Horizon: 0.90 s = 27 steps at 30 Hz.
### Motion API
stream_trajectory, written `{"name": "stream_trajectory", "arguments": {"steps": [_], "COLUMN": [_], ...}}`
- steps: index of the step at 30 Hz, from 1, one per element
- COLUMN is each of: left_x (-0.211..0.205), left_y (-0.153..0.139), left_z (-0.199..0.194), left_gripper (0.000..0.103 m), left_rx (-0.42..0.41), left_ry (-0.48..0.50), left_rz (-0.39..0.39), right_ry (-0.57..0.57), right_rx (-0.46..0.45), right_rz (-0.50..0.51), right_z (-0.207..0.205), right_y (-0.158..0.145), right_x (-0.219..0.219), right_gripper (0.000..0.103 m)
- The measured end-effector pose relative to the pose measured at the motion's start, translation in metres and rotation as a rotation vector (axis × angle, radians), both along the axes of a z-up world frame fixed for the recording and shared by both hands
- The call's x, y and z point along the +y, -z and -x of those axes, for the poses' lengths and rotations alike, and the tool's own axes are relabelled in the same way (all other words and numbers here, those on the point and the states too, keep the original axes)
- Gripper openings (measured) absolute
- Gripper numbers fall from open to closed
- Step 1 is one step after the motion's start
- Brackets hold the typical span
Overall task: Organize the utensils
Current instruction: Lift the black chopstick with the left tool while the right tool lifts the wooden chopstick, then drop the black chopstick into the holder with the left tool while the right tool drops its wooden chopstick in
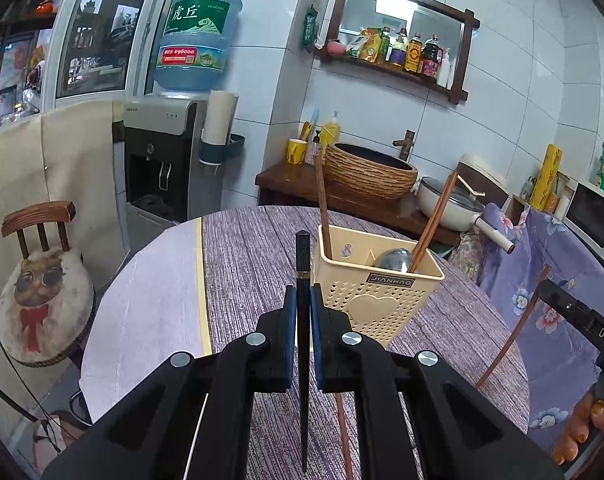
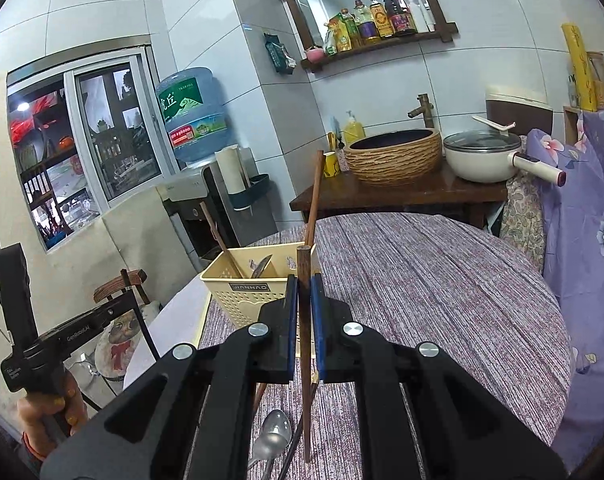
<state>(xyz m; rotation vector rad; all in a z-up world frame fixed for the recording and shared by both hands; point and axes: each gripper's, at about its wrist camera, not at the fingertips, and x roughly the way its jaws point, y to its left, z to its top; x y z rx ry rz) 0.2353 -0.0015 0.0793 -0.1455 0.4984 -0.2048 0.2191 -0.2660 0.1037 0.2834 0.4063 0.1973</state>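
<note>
Left wrist view showed the left gripper with its fingers clenched on a black chopstick standing nearly upright, its lower tip hanging above the worktop. Just beside it, to the right, stood a cream basket holding two brown chopsticks and a metal spoon. Bare worktop stretched left to its round edge. Right wrist view showed the right gripper with its fingers clamped on a brown chopstick, also upright, the basket close behind on the left. Below lay a loose spoon. Open cloth ran right to the curved rim.
</note>
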Motion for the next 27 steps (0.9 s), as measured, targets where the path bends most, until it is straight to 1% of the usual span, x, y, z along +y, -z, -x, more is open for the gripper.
{"name": "stream_trajectory", "arguments": {"steps": [9,16,19,22,24,27], "left_x": [0.002,-0.001,-0.004,-0.006,-0.007,-0.013], "left_y": [-0.012,-0.037,-0.054,-0.078,-0.095,-0.121], "left_z": [0.001,-0.003,-0.007,-0.010,-0.013,-0.022], "left_gripper": [0.008,0.008,0.008,0.008,0.008,0.008], "left_rx": [-0.023,-0.067,-0.084,-0.108,-0.129,-0.168], "left_ry": [0.010,0.031,0.055,0.077,0.086,0.071], "left_rz": [0.018,0.018,0.025,0.032,0.039,0.037], "right_ry": [-0.029,-0.067,-0.086,-0.110,-0.102,-0.083], "right_rx": [-0.020,-0.046,-0.050,-0.063,-0.088,-0.125], "right_rz": [0.004,0.028,0.013,0.004,0.010,0.013], "right_z": [-0.004,-0.017,-0.025,-0.034,-0.040,-0.052], "right_y": [-0.016,-0.043,-0.058,-0.083,-0.103,-0.131], "right_x": [0.002,0.010,0.009,0.008,0.008,0.007], "right_gripper": [0.008,0.008,0.008,0.008,0.008,0.008]}}
